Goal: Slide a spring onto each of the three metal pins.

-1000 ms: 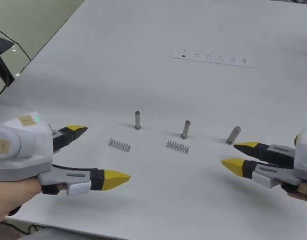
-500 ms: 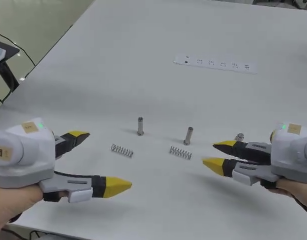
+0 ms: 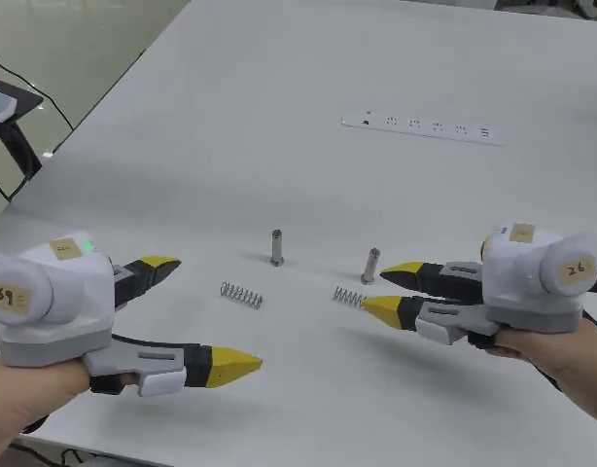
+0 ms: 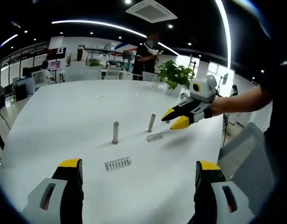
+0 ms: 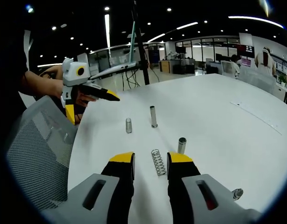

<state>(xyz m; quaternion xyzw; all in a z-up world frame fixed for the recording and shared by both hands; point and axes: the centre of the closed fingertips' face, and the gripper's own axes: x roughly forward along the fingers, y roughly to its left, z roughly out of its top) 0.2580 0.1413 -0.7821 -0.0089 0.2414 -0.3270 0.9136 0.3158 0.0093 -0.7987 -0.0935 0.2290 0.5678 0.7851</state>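
Two bare metal pins [image 3: 276, 247] [image 3: 372, 265] stand upright mid-table. One loose spring [image 3: 241, 294] lies in front of the left pin, another spring [image 3: 348, 297] in front of the middle pin. My right gripper [image 3: 391, 289] is open, its tips just right of that second spring; in the right gripper view the spring [image 5: 157, 162] lies ahead between the jaws [image 5: 151, 161]. A third pin [image 5: 236, 192] shows at the lower right there. My left gripper [image 3: 196, 313] is wide open at the near left, with the first spring [image 4: 118, 163] ahead of it.
A white power strip [image 3: 420, 126] lies flat at the far side of the white table [image 3: 230, 117]. The table's left edge drops off to a green floor. A black stand [image 3: 7, 117] is beyond it. People and desks fill the office behind.
My right gripper has moved left across the table to the middle spring and now covers the third pin. The left gripper has hardly moved.
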